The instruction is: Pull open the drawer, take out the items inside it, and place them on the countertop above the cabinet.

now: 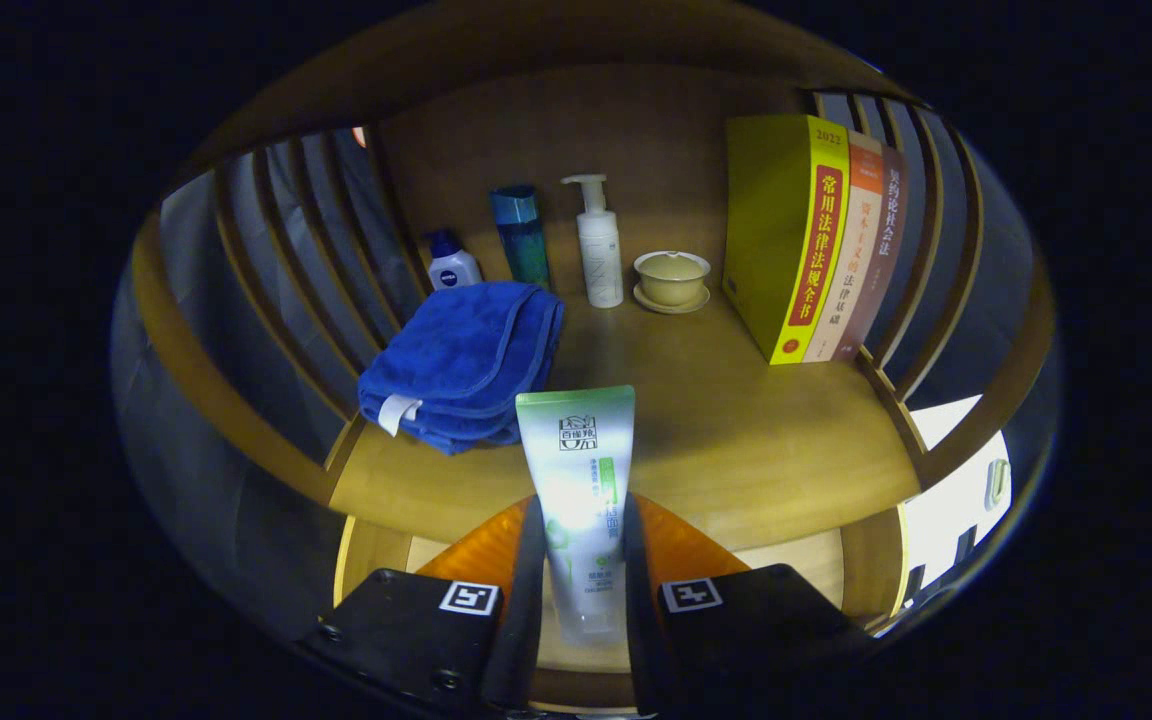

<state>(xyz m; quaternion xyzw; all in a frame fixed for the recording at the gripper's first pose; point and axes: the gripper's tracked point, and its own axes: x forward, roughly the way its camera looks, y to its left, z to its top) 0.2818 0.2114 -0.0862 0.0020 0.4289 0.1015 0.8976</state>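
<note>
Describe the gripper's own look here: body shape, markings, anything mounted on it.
The gripper has two blocky black finger carriages with visible screws, each topped by a square black-and-white fiducial marker. Two narrow upright fingers rise from them, with orange wedge-shaped panels behind.

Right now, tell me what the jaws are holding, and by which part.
The gripper is shut on the white and green plastic squeeze tube, its jaws pressing the tube's lower half from both sides, above the wooden countertop.
</note>
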